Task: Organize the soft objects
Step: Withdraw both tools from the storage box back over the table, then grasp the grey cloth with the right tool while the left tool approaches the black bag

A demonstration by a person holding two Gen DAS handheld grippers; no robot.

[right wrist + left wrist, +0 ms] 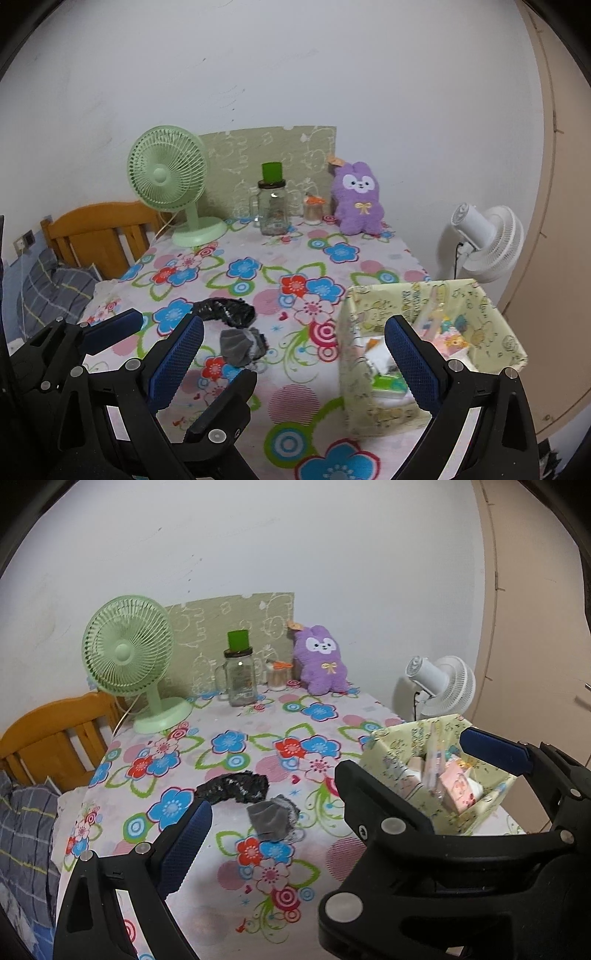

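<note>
The left hand-held gripper [328, 775] hung above the bench [236, 882] with its blue-padded fingers spread wide and nothing between them. The right hand-held gripper [295, 350] was likewise spread and empty, hovering near the front edge beside the left one. Between and just beyond the fingers, a grey sock [272, 818] lay crumpled on the flowered cloth, just beside a black sock [233, 786]. To the right stood a pale patterned fabric box [495, 317] holding small packets. At the far edge, a purple plush toy [322, 660] sat against the wall, near a glass jar [241, 677] and a green fan [127, 646].
</note>
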